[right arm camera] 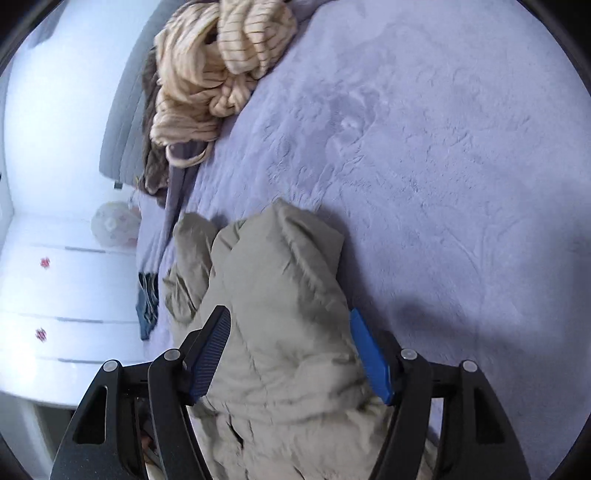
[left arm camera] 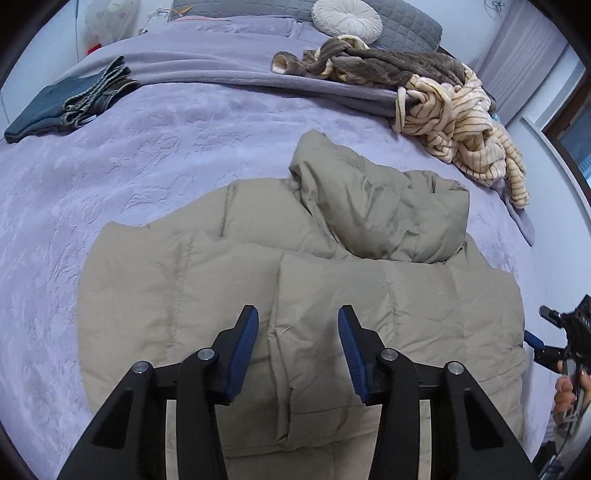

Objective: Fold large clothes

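Observation:
A beige puffer jacket lies spread on the lavender bed cover, its hood and upper part folded over onto the body. My left gripper hovers over the jacket's near part, open, with nothing between its blue pads. In the right wrist view the jacket bulges up between the wide jaws of my right gripper; the pads flank the fabric without clearly pressing it. The right gripper also shows at the jacket's right edge, held by a hand.
A cream striped garment and a brown blanket are heaped at the bed's far right. Dark folded clothes lie far left. A round pillow sits at the headboard. White drawers stand beside the bed.

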